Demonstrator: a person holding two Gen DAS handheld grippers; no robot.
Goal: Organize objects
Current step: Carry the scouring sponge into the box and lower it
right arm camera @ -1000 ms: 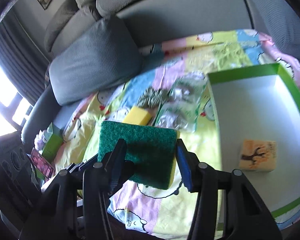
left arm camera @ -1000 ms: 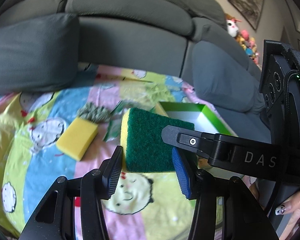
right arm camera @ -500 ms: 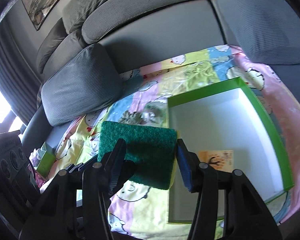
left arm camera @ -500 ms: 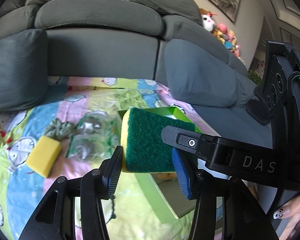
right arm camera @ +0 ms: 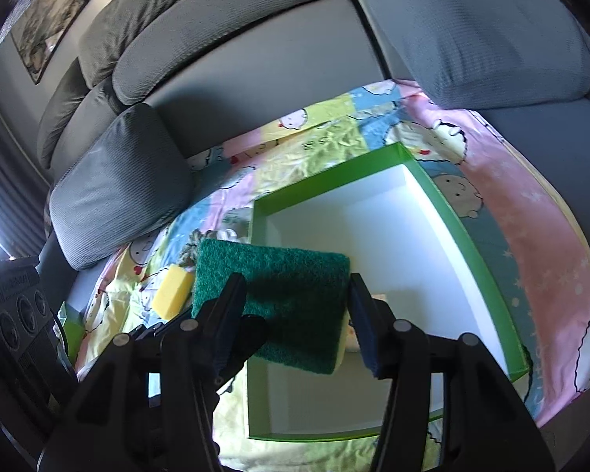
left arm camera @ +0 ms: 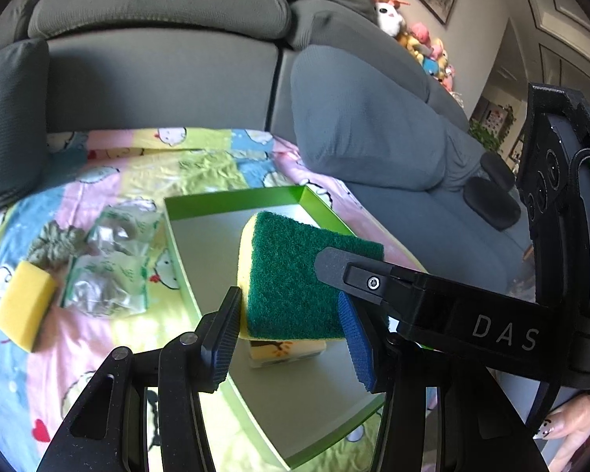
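Both claws have carried the green-topped sponge (left arm camera: 295,275) sideways from above the patterned blanket (left arm camera: 98,338) to above the green box (left arm camera: 185,244), over the small printed block (left arm camera: 287,350) lying inside. The left claw (left arm camera: 291,326) and right claw (right arm camera: 295,314) are each clamped on it from opposite sides, the right barely easing. By my judgement, only lowering and letting go remain, while the yellow sponge (left arm camera: 23,306) and packets (left arm camera: 106,283) wait on the blanket.

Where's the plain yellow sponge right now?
The yellow sponge lies on the blanket at the left edge of the left wrist view, outside the green box, beside the clear packets. The right wrist view shows it left of the scouring pad.
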